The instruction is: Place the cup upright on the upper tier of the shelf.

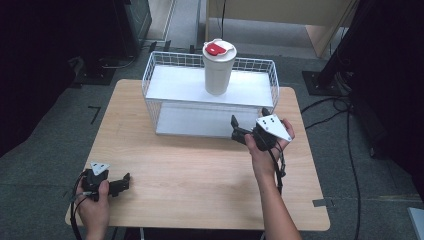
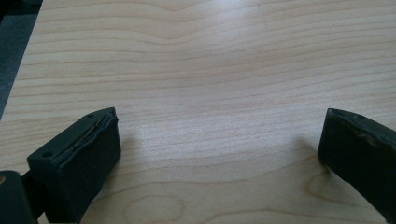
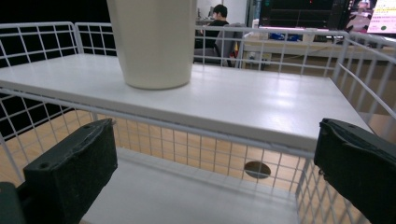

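Right hand-held gripper (image 1: 248, 123) sits jaws wide apart, empty, just in front of the white wire rack (image 1: 150, 82), aimed at its open front. White cup (image 1: 218, 68) with red-tabbed lid stands upright on the rack's top shelf, apparently near centre. Left hand-held gripper (image 1: 121, 182) is also spread, empty, low over the desk (image 1: 200, 175) near its front-left corner.

Count: 1 cup (image 1: 218, 70), cream, with 1 red-and-white lid (image 1: 219, 49). 1 white wire rack (image 1: 159, 107), 2 shelf levels: upper shelf (image 1: 175, 82), lower shelf (image 1: 190, 121). 1 wooden table (image 1: 190, 175). 2 handheld grippers: left gripper (image 1: 124, 181), right gripper (image 1: 248, 120). 2 hands in high view.
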